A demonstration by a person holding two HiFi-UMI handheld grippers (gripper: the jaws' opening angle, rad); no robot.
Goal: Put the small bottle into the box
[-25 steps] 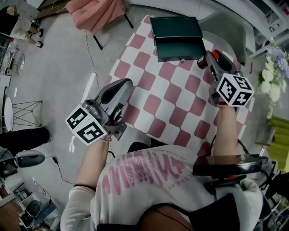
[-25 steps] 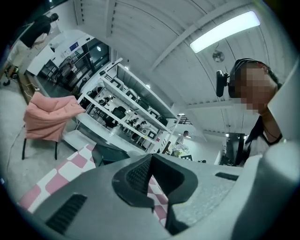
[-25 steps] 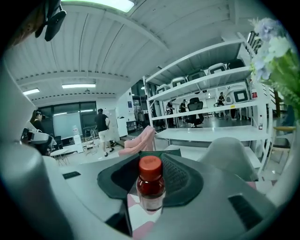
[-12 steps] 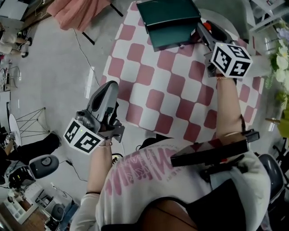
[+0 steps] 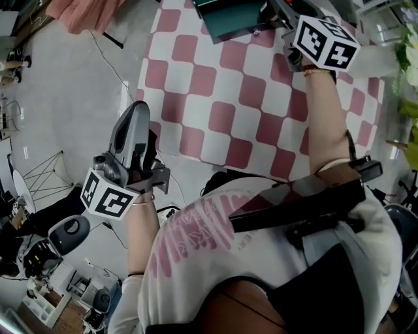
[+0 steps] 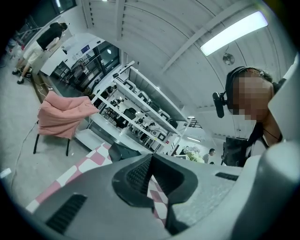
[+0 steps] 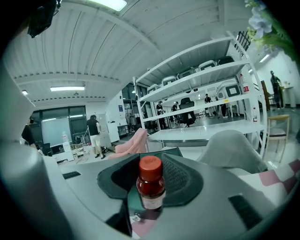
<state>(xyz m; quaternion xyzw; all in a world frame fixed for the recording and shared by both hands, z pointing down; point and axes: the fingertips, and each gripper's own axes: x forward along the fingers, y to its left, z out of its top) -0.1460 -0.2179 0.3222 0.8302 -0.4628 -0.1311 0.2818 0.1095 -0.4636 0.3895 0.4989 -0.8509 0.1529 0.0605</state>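
A small amber bottle (image 7: 151, 185) with a red cap stands upright between the jaws of my right gripper (image 7: 150, 159), which is shut on it. In the head view this gripper (image 5: 274, 6) reaches the near right corner of the dark green box (image 5: 228, 16) at the top edge; the bottle is hidden there. The box (image 7: 172, 151) shows just behind the bottle. My left gripper (image 5: 136, 109) hangs over the floor left of the table, jaws shut on nothing. In the left gripper view its tips (image 6: 151, 157) meet, with the box (image 6: 123, 151) far ahead.
A pink-and-white checked cloth covers the table (image 5: 215, 98). A pink cloth lies over a chair (image 6: 61, 117) beyond the table's far left corner. A grey chair (image 7: 232, 150) stands behind the box. Flowers (image 5: 408, 59) are at the right edge. Cables run across the floor (image 5: 78, 98).
The right gripper with the bottle has moved up the picture, closer to the green box. The left gripper has drifted down and left, off the table's edge.
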